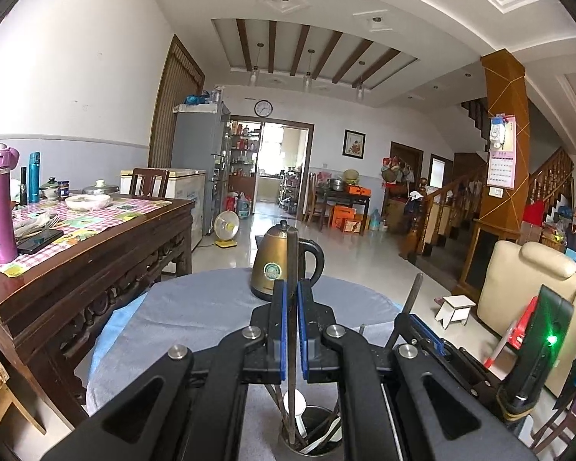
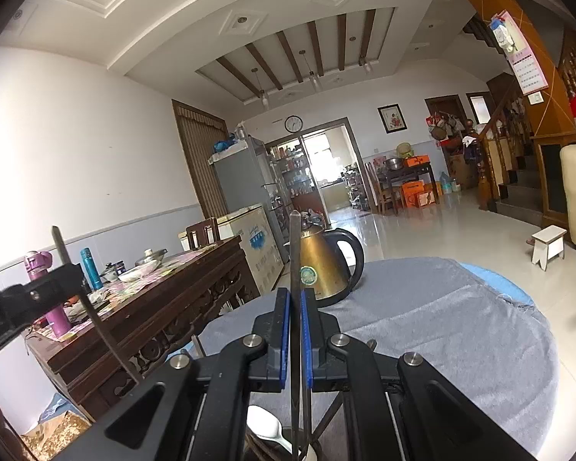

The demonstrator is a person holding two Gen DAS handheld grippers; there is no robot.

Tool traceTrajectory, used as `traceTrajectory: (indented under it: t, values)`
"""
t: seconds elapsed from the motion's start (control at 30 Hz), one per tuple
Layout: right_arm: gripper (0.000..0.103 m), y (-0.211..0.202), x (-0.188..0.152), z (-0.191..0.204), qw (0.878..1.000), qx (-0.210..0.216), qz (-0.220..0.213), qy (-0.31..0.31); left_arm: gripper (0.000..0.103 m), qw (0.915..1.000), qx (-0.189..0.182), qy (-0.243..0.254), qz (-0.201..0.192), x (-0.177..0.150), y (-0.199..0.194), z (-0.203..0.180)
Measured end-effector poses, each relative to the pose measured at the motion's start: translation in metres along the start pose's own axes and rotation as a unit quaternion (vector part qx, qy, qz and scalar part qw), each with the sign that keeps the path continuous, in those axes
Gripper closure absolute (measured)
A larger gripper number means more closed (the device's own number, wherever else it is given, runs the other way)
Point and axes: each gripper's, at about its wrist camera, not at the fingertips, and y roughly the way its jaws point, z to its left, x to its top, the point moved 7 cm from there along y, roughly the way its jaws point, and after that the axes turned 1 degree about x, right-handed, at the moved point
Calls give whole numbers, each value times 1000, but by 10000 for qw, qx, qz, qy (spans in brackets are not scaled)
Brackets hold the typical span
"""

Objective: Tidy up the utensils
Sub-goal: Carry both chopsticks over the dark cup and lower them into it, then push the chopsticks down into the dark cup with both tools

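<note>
My left gripper (image 1: 292,288) is shut on a dark chopstick (image 1: 292,253) that stands upright, its lower end in a metal utensil holder (image 1: 315,434) below the jaws. The holder also has a white spoon (image 1: 297,411) and several dark chopsticks. My right gripper (image 2: 295,296) is shut on another dark chopstick (image 2: 295,246), upright over the same holder, where a white spoon (image 2: 267,428) shows. The right gripper shows in the left wrist view (image 1: 412,317) close on the right. The left gripper shows in the right wrist view (image 2: 67,274) at the left.
A gold electric kettle (image 1: 272,265) stands on the round table with a grey cloth (image 1: 196,307) just beyond the grippers. A dark wooden table (image 1: 96,238) with bottles and bowls is to the left. A cream armchair (image 1: 526,288) and white stool (image 1: 455,309) are to the right.
</note>
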Motion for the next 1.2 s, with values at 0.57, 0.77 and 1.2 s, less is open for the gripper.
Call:
traceTrajectory:
  t: [0.57,0.77,1.2]
  values:
    - [96,2,-12,-1,9998,13,206,-36,98,9995,41,-43,295,-25,19,1]
    - [96,5,-18,-5,9995,-16,311,-51,98,9989,-7,-113,451,-34,26,1]
    - [96,11,-29,-3,9983,66,563,-95,98,9966,-74,-167,799,-54,41,5]
